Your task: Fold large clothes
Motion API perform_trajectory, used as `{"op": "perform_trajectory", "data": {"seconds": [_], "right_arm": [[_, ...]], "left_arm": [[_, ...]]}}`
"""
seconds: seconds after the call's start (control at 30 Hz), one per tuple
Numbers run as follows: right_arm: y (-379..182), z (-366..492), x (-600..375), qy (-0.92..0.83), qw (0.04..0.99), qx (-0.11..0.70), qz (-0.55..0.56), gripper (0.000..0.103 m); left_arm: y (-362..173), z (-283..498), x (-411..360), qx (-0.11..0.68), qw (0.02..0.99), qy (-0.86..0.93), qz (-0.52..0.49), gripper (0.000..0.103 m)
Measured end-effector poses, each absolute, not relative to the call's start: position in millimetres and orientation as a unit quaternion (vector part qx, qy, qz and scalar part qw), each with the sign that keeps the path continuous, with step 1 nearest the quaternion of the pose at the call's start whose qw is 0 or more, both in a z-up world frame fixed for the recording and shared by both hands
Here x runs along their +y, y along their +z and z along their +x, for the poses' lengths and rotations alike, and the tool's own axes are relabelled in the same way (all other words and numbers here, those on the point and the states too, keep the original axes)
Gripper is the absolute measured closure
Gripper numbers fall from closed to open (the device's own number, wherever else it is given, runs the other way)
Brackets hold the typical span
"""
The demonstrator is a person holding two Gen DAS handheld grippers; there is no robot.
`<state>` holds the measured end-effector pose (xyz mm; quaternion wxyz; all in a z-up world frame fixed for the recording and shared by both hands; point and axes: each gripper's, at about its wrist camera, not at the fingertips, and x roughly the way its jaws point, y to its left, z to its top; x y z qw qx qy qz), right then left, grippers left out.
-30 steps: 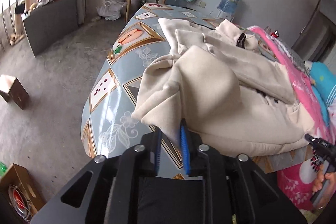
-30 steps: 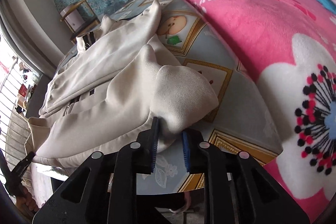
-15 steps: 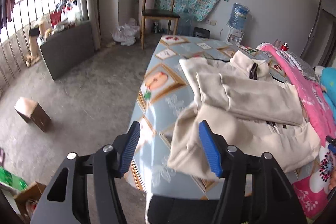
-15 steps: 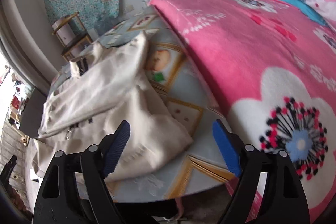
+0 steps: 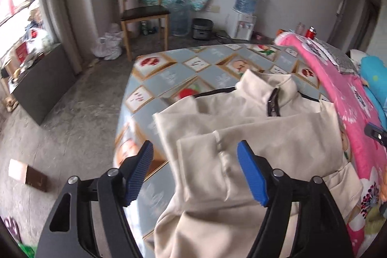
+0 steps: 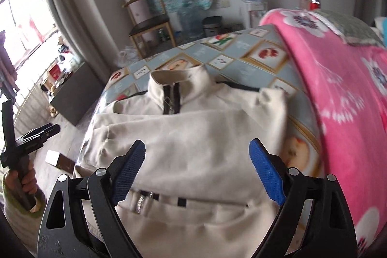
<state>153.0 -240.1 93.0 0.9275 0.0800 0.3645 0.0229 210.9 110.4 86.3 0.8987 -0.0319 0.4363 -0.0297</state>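
Cream zip-up jacket (image 5: pixel 254 127) lies spread on the patterned blue surface (image 5: pixel 169 79), collar toward the far end, both sleeves folded across the chest. Left tongs (image 5: pixel 195 172) hang above the jacket's left side, blue pads wide apart and opening, nothing between them, cloth lying below untouched. Right tongs (image 6: pixel 197 169) hang over the jacket's middle, jaws also opening, empty. Left hand (image 6: pixel 23 183) shows at the right view's left edge gripping its handle. Pink flowered blanket (image 6: pixel 338 79) lies just beside the jacket's right side. Wooden chair (image 5: pixel 142 9) stands well beyond the surface.
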Motion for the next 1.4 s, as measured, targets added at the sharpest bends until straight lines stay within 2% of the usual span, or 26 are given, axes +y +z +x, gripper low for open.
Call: {"op": "perform_trajectory", "data": {"seconds": [0.33, 0.5, 0.73, 0.9, 1.03, 1.1, 1.17, 1.2, 1.3, 1.4], "right_arm": [[91.6, 287.5, -276.0, 0.045, 0.894, 0.432, 0.107, 0.018], [76.7, 351.0, -292.7, 0.036, 0.876, 0.462, 0.13, 0.018], [40.5, 433.5, -294.4, 0.005, 0.843, 0.529, 0.102, 0.019], [17.0, 455.2, -302.0, -0.021, 0.825, 0.558, 0.09, 0.027], [11.5, 447.0, -311.2, -0.006, 0.816, 0.569, 0.102, 0.047], [18.2, 435.3, -313.8, 0.009, 0.821, 0.562, 0.103, 0.061], [28.4, 420.4, -314.5, 0.024, 0.829, 0.551, 0.096, 0.085], [34.3, 411.5, -313.2, 0.031, 0.835, 0.542, 0.086, 0.09], [49.8, 380.4, -305.8, 0.052, 0.854, 0.517, 0.041, 0.093], [55.8, 349.6, -300.8, 0.075, 0.861, 0.502, 0.007, 0.095]], "left_arm": [[69.6, 325.7, 63.2, 0.472, 0.879, -0.05, 0.037, 0.028], [51.8, 393.2, 44.7, 0.503, 0.863, -0.053, 0.016, 0.027], [15.6, 469.9, 12.9, 0.544, 0.837, -0.049, -0.027, 0.027], [-14.5, 494.4, -2.8, 0.583, 0.811, -0.046, -0.037, 0.027], [-19.9, 492.1, -3.8, 0.586, 0.807, -0.053, -0.048, 0.027], [-14.1, 484.2, -4.2, 0.575, 0.814, -0.063, -0.046, 0.037], [-7.5, 474.8, -7.1, 0.565, 0.82, -0.079, -0.032, 0.063], [-4.7, 471.5, -8.5, 0.562, 0.822, -0.087, -0.025, 0.081], [8.5, 454.2, -12.5, 0.543, 0.833, -0.111, 0.006, 0.093], [22.2, 428.8, -16.8, 0.517, 0.843, -0.142, 0.038, 0.095]]}}
